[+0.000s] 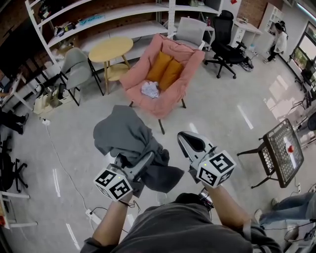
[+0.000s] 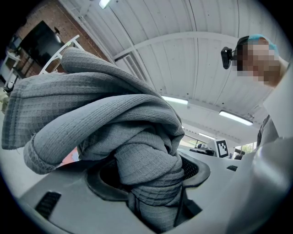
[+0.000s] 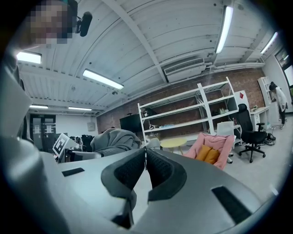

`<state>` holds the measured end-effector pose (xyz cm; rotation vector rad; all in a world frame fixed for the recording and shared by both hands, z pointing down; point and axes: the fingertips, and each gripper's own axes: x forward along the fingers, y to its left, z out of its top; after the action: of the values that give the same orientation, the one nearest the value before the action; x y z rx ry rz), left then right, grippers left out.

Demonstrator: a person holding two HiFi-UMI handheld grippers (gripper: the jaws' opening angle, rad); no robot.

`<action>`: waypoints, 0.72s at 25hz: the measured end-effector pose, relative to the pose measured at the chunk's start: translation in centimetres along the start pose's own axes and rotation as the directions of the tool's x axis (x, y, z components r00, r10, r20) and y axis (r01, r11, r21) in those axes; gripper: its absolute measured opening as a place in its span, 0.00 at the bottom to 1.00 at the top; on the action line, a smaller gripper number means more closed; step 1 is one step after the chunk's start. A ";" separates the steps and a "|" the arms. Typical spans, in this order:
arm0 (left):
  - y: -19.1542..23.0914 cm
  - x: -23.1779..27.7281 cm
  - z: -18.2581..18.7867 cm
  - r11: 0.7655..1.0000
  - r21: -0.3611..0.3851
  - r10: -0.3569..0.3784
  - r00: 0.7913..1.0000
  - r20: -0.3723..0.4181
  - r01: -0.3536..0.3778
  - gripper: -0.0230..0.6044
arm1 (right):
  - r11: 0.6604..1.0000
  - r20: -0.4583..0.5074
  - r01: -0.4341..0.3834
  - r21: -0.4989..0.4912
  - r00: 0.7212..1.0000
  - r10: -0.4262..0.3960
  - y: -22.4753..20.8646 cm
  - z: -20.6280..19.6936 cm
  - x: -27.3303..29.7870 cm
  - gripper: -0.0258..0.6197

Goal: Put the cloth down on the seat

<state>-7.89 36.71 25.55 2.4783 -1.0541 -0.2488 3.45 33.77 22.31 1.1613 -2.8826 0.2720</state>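
Note:
A grey waffle-weave cloth [image 1: 126, 136] hangs bunched from my left gripper [image 1: 148, 159], whose jaws are shut on a thick twisted fold of it. In the left gripper view the cloth [image 2: 137, 151] fills the picture and hides the fingers. My right gripper [image 1: 185, 137] is beside it, shut with nothing between its pads [image 3: 145, 153]. The cloth [image 3: 112, 139] shows to that gripper's left. A pink lounge chair [image 1: 160, 104] stands ahead on the floor, also in the right gripper view [image 3: 224, 144]. Both grippers are held well short of its seat.
Two orange cushions [image 1: 165, 71] and a crumpled white cloth [image 1: 150, 89] lie on the pink chair. Around it stand a round yellow table [image 1: 111, 49], a grey chair [image 1: 76, 69], a black office chair [image 1: 229, 39] and white shelving [image 1: 98, 15]. A mesh side table [image 1: 284, 150] stands at the right.

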 end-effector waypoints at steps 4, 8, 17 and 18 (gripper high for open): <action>1.9 0.6 0.8 1.000 -0.004 0.008 1.000 0.007 -0.008 0.53 | 1.000 -0.006 -0.009 0.008 1.000 0.009 -0.5 0.0 2.1 0.07; 3.7 2.2 1.3 1.000 -0.006 0.011 1.000 0.007 -0.011 0.53 | 1.000 -0.007 -0.018 0.008 1.000 0.018 -2.0 0.0 4.1 0.07; 8.5 9.7 2.3 1.000 -0.005 0.024 1.000 -0.019 -0.025 0.53 | 0.999 -0.008 -0.028 0.028 1.000 0.028 -9.1 0.6 9.6 0.07; 9.0 10.8 2.4 1.000 -0.006 0.026 0.999 -0.021 -0.026 0.53 | 0.999 -0.009 -0.030 0.030 0.999 0.031 -10.2 0.6 10.2 0.07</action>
<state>-6.95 22.63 27.54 2.4549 -1.0752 -0.2174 3.12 19.45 24.10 1.1182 -2.9000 0.3222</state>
